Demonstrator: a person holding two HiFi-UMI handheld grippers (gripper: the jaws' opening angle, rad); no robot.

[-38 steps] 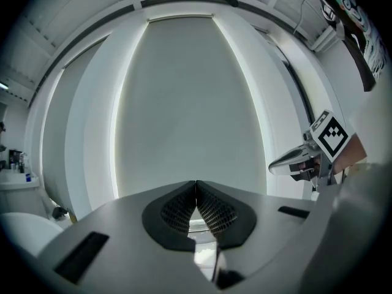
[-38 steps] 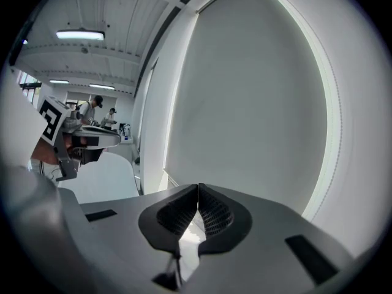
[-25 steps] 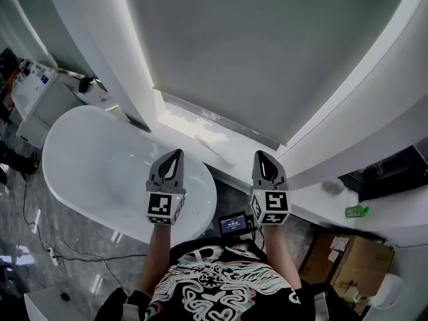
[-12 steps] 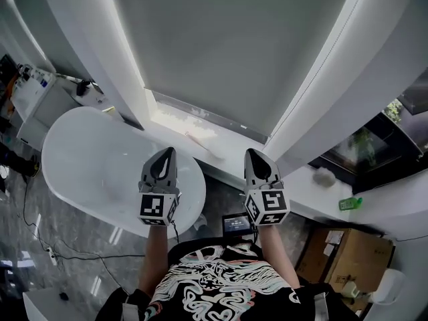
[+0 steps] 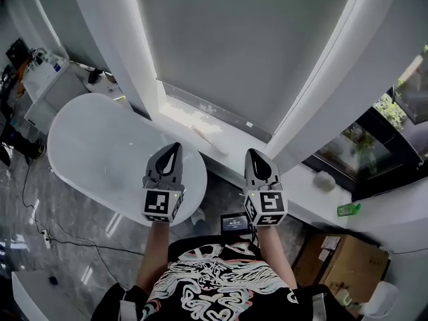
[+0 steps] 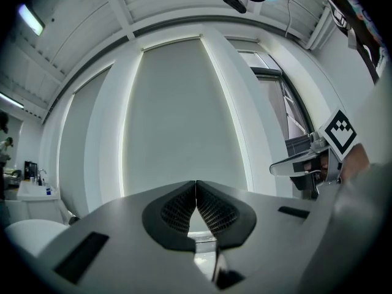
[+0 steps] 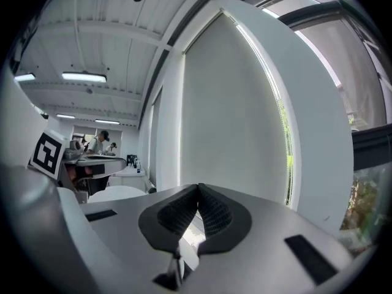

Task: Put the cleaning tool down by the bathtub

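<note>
The white oval bathtub point(image 5: 100, 149) stands at the left of the head view, below a roller-blinded window. My left gripper point(image 5: 175, 147) hangs level over the tub's right end, shut with nothing between its pads point(image 6: 195, 182). My right gripper point(image 5: 254, 154) is level beside it, over the floor near the sill, also shut and empty point(image 7: 198, 186). A slim pale thing point(image 5: 202, 134) lies on the window sill point(image 5: 234, 146) just beyond both grippers; what it is I cannot tell. No cleaning tool is in either gripper.
A green bottle point(image 5: 348, 210) and a pale round thing point(image 5: 326, 179) sit on the ledge at right. A cardboard box point(image 5: 348, 266) stands below them. A small screen point(image 5: 234, 223) is by my feet, cables point(image 5: 40, 229) cross the floor at left, and a white cabinet point(image 5: 43, 79) stands behind the tub.
Both grippers have moved together a short way, staying shut and empty. The view has swung: the tub sits further right in the picture and more of the dark window at right shows.
</note>
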